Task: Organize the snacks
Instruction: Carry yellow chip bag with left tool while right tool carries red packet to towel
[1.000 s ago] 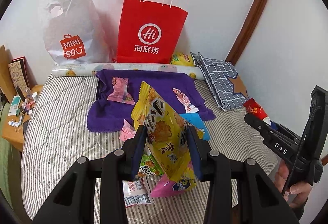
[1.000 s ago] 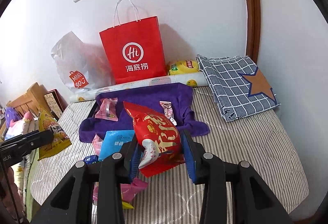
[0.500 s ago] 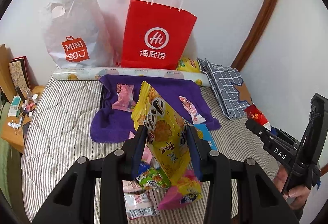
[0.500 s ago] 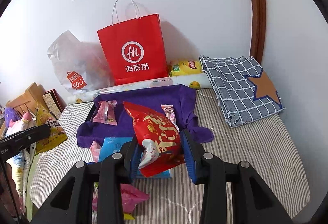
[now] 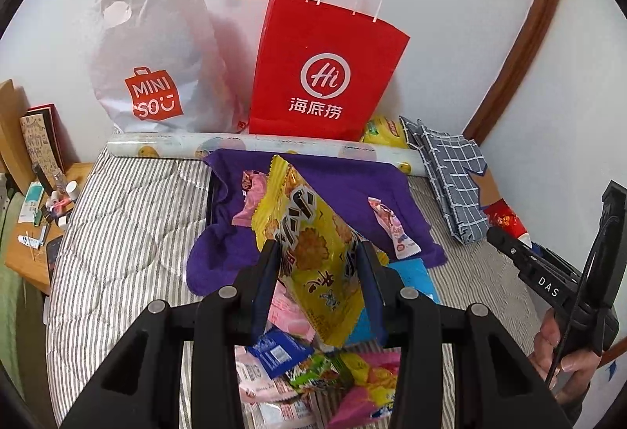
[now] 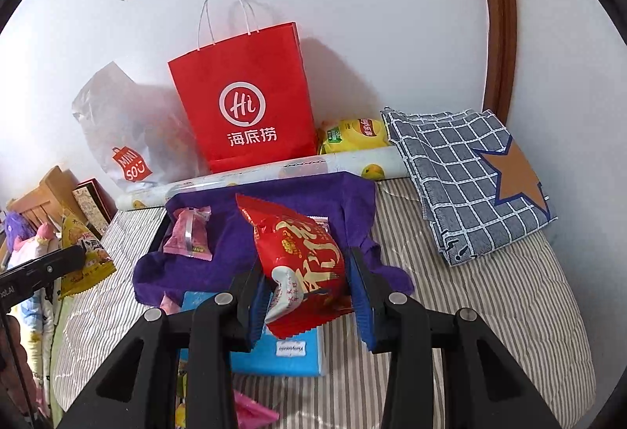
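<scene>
- Two grippers, each carrying a snack; views taken in turn.
- Left wrist view: left gripper point(image 5: 318, 274) pinches the yellow snack packet point(image 5: 313, 252) across its middle, pads pressed on both sides, top edge sticking up past the fingertips, bottom corner hanging below.
- Change here: the purple cloth point(image 5: 345, 189) and red paper bag point(image 5: 321, 76) loom larger than a second ago, and the loose snack pile point(image 5: 313, 378) now sits under the jaws instead of ahead (so the gripper has travelled toward the wall end of the bed point(image 5: 117, 233)).
- Right gripper point(image 5: 509, 246) shows at this view's right edge, a hand point(image 5: 564, 358) on its handle, the red snack packet point(image 5: 505, 219) poking out in front.
- Right wrist view: right gripper point(image 6: 309, 291) is clamped on the red snack packet point(image 6: 301, 264), which bulges upward between the pads, crimped lower edge trailing over the blue packet point(image 6: 282, 350).
- Change here: cloth and bag are nearer too; grip unchanged.
- Left gripper point(image 6: 84, 256) enters at left with the yellow packet.
- Judgement: both snacks are in transit toward the cloth, where two pink packets point(image 6: 190, 233) already lie; release not yet made.
</scene>
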`<state>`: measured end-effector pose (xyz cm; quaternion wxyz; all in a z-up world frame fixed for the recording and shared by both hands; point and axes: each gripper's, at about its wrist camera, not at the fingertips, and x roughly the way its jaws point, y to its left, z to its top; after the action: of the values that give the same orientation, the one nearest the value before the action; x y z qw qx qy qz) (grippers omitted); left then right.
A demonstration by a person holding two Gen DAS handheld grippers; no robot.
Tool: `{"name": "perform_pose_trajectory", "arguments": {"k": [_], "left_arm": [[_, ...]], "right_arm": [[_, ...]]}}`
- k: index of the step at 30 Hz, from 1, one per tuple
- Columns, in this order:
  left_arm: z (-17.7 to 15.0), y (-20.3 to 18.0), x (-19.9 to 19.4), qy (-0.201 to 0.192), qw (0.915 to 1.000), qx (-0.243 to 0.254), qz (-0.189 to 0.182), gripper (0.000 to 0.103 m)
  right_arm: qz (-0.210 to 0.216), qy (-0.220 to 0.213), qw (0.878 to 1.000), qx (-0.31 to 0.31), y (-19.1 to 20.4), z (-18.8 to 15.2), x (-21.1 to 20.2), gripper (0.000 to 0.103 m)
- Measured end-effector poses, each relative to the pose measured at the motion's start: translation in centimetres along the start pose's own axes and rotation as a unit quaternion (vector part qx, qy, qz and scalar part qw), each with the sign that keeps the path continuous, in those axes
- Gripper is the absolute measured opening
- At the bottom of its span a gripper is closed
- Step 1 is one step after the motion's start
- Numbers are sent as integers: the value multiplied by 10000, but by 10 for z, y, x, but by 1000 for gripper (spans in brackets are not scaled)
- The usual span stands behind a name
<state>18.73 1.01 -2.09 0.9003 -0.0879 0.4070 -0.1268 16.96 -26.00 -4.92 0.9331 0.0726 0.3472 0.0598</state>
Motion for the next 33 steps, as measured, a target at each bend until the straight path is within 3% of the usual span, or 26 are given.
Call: {"name": "perform_pose_trajectory", "arguments": {"k": [33], "left_arm": [[33, 51, 96, 383, 9983, -230, 388, 40]], "right_arm": [[3, 521, 9982, -280, 7, 24, 126, 35]]}}
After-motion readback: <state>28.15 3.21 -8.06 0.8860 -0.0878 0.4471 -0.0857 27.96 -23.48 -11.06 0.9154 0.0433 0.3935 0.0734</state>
